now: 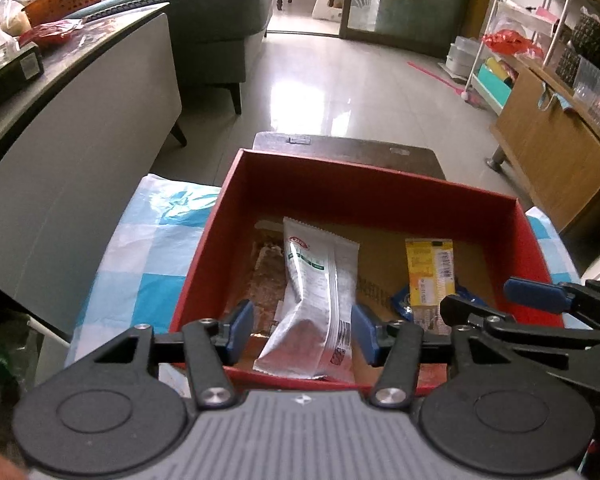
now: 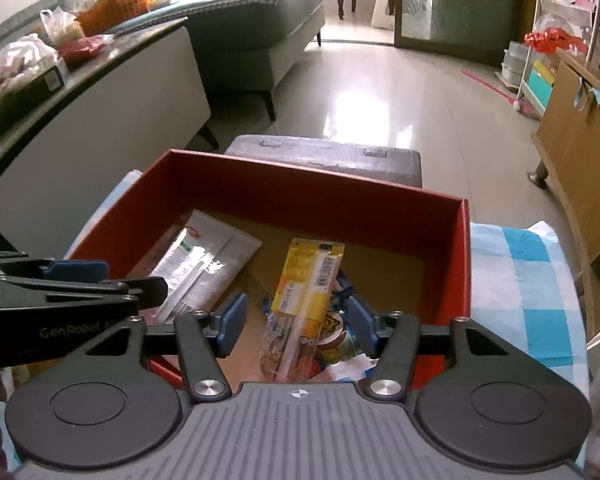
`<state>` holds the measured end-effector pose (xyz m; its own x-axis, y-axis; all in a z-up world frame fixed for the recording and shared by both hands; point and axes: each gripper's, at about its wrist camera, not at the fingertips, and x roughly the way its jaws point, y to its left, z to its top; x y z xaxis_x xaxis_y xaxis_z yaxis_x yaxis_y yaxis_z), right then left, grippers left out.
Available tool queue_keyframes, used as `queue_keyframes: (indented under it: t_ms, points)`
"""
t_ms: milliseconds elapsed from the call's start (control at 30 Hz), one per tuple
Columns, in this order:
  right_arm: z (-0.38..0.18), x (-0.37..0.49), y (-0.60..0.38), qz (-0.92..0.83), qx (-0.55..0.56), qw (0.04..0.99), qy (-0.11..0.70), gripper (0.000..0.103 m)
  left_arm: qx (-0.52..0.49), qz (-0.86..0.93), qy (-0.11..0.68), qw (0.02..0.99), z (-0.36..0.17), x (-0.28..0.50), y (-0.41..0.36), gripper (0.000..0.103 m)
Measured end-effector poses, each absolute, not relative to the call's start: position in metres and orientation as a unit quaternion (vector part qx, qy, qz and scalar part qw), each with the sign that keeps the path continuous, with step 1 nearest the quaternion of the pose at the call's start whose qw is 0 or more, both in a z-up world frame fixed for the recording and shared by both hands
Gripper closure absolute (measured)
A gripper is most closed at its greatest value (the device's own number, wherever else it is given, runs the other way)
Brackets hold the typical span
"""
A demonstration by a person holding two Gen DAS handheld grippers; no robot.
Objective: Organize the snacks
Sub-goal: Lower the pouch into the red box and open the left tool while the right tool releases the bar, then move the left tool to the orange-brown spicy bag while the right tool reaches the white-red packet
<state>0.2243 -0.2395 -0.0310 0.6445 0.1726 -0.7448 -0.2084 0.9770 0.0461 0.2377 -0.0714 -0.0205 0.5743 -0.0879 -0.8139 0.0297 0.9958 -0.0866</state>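
A red box (image 1: 380, 192) (image 2: 300, 184) stands on a blue-and-white checked cloth. Inside lie a white snack packet (image 1: 316, 280) (image 2: 204, 256), a yellow snack packet (image 1: 430, 272) (image 2: 308, 284) and a blue wrapper (image 1: 404, 300) (image 2: 340, 340) under it. My left gripper (image 1: 303, 330) is open over the box's near edge, its fingers either side of the white packet's near end without gripping it. My right gripper (image 2: 296, 322) is open above the yellow packet, fingers either side. Each gripper shows at the edge of the other's view.
The checked cloth (image 1: 148, 240) (image 2: 528, 280) covers the table around the box. A dark stool (image 1: 340, 152) stands behind the box. A grey counter (image 1: 80, 120) with bags is at left, a sofa (image 1: 220, 20) behind, a wooden cabinet (image 1: 552, 148) at right.
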Motion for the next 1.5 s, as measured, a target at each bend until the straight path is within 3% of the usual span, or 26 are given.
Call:
queue_keyframes:
  t_ms: [400, 933, 1500]
  points:
    - [-0.014, 0.195, -0.233, 0.116, -0.015, 0.910, 0.398, 0.016, -0.045, -0.023, 0.442, 0.896, 0.004, 0.206, -0.044, 0.044]
    - [-0.026, 0.145, -0.161, 0.205, -0.079, 0.880, 0.421, 0.015, -0.066, 0.027, 0.470, 0.880, -0.010, 0.164, 0.034, 0.041]
    - [-0.080, 0.102, -0.093, 0.299, -0.123, 0.813, 0.485, 0.009, 0.000, -0.023, 0.523, 0.852, -0.055, 0.191, 0.042, 0.034]
